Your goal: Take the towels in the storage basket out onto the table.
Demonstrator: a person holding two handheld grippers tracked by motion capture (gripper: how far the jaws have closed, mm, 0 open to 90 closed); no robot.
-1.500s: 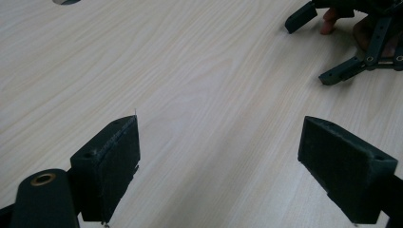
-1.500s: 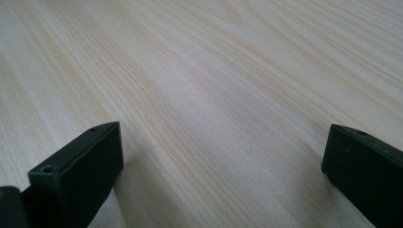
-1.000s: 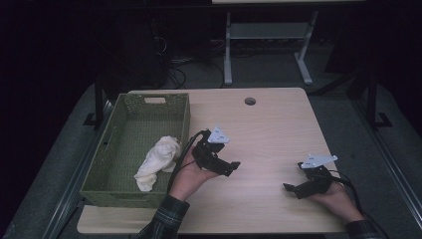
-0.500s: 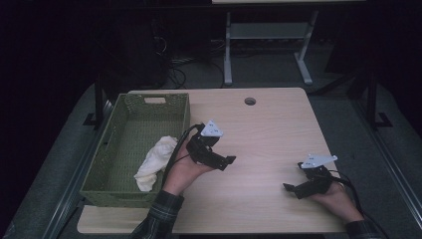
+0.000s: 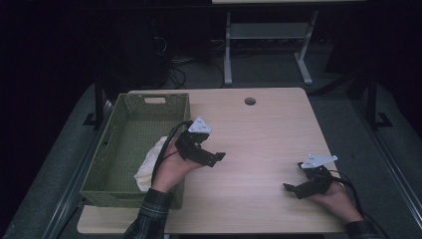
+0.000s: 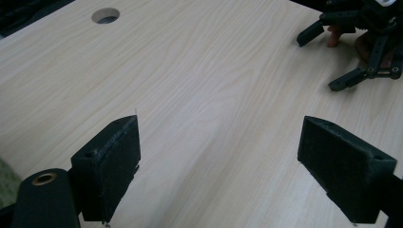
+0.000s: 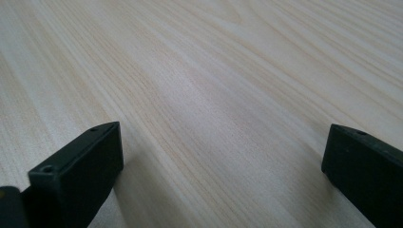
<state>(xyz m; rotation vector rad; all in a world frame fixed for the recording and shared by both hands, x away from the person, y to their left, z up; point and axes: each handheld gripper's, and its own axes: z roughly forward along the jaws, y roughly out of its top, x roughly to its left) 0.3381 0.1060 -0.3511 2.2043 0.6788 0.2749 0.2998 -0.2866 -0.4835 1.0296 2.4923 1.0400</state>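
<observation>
From the high view, the left gripper hovers over the table just beside the right wall of the green woven basket, its jaws spread and holding nothing. The white cloth lies crumpled inside the basket against that wall, partly hidden by the person's left hand. The right gripper rests low on the table near its front right corner, well apart from the basket, also open and empty. The likely trouble here is the trailing cable near the basket rim: if the hand swings back toward the cloth, it could catch the wall and drag the light basket.

In the left gripper view, the two black pads stand wide apart over bare wood, nothing between them. The cable hole sits far off, and the right gripper shows at the upper right. A quick sweep in that direction could knock the two tools together.

In the right gripper view, the pads are wide open just above the table, gripping nothing. So low a pose risks scraping the wood if the hand slides forward.
</observation>
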